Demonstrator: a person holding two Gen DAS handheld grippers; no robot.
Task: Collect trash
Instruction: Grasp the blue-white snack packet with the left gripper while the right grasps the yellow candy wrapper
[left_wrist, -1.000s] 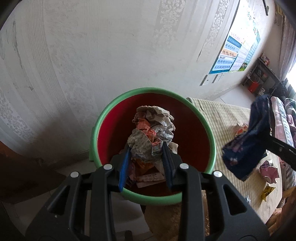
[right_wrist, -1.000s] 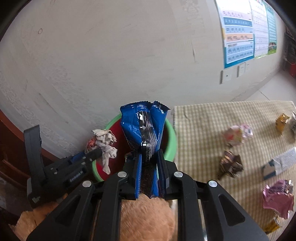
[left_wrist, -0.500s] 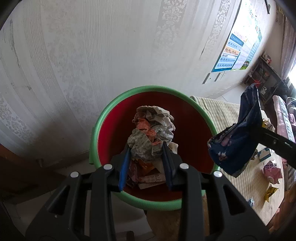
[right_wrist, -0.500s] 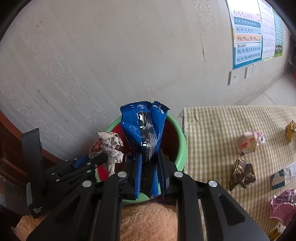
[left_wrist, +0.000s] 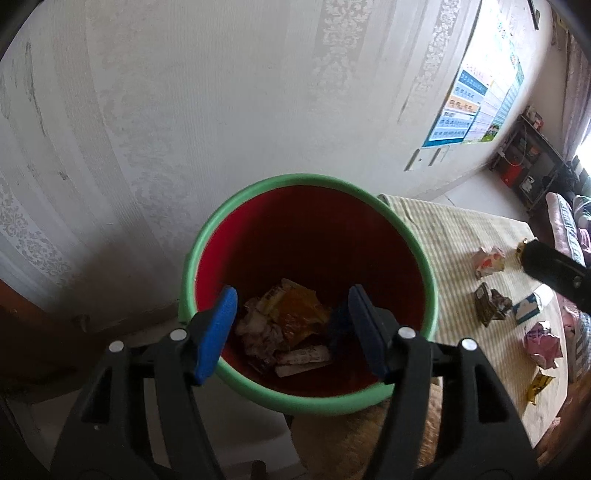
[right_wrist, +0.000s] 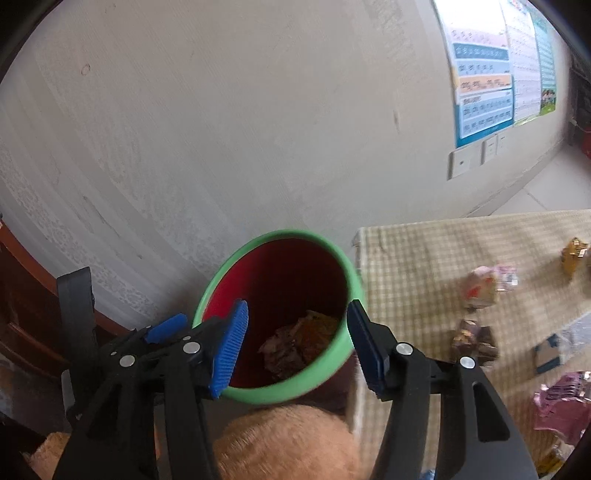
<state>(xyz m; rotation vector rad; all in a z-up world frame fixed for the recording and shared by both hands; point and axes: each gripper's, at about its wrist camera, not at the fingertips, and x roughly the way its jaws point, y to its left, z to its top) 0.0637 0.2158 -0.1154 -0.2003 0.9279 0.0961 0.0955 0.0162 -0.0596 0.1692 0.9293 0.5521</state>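
A red bin with a green rim (left_wrist: 295, 184) stands against the wall beside the table; it also shows in the right wrist view (right_wrist: 291, 236). Crumpled paper, an orange wrapper (left_wrist: 295, 314) and a blue wrapper (left_wrist: 336, 321) lie in its bottom. My left gripper (left_wrist: 291, 328) is open and empty over the bin's near rim. My right gripper (right_wrist: 295, 343) is open and empty above the bin. The left gripper's fingers (right_wrist: 166, 328) show at the left of the right wrist view. Several wrappers lie on the checked tablecloth (left_wrist: 461, 236), among them a pink one (left_wrist: 543, 343) and a brown one (left_wrist: 491, 302).
A patterned wall rises right behind the bin. A poster (right_wrist: 491, 74) and wall sockets (right_wrist: 476, 155) are at the right. A small blue and white carton (left_wrist: 526, 310) lies on the table. A tan furry thing (right_wrist: 288, 443) sits below my right gripper.
Both grippers have opened. The crumpled paper left my left gripper and the blue wrapper left my right gripper; both now lie in the bin.
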